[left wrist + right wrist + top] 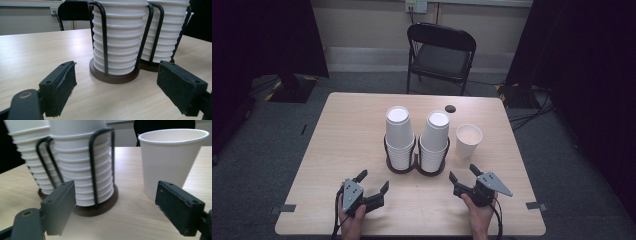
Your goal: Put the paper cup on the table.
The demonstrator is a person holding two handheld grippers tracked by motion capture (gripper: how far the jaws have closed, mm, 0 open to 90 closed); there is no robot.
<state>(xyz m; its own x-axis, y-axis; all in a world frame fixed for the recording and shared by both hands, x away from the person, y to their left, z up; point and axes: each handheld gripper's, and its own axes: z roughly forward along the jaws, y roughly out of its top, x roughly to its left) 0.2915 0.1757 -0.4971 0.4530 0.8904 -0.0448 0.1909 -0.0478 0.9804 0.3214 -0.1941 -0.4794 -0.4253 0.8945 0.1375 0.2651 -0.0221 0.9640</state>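
Nearest the person, at the near edge of the surface point(337, 125), both tools rest low with a hand behind each. The left hand-held gripper point(373, 183) has its jaws spread wide and grips nothing; the right hand-held gripper point(464, 172) is likewise spread and empty.

Just beyond them, about midway across the surface, stands the double cup holder point(414, 167), a dark base with black wire hoops. Its left ring carries the left cup stack point(399, 135) and its right ring the right cup stack point(434, 140), both nested upside down, bottoms up, their long axes upright. In the left gripper view the holder sits straight ahead, slightly right of the middle between the jaws.

To the right of the holder, standing apart from it, is the single cup point(468, 140), upright, mouth up and apparently empty. In the right gripper view it lies ahead and towards the right jaw, with the right stack towards the left jaw. The right hand is clearly the nearer one to it; I judge a short forward reach, jaws kept level across its tapered wall, would take it.

Farther off, a small dark disc point(450, 108) lies near the far edge, and a folding chair point(439, 55) stands behind.
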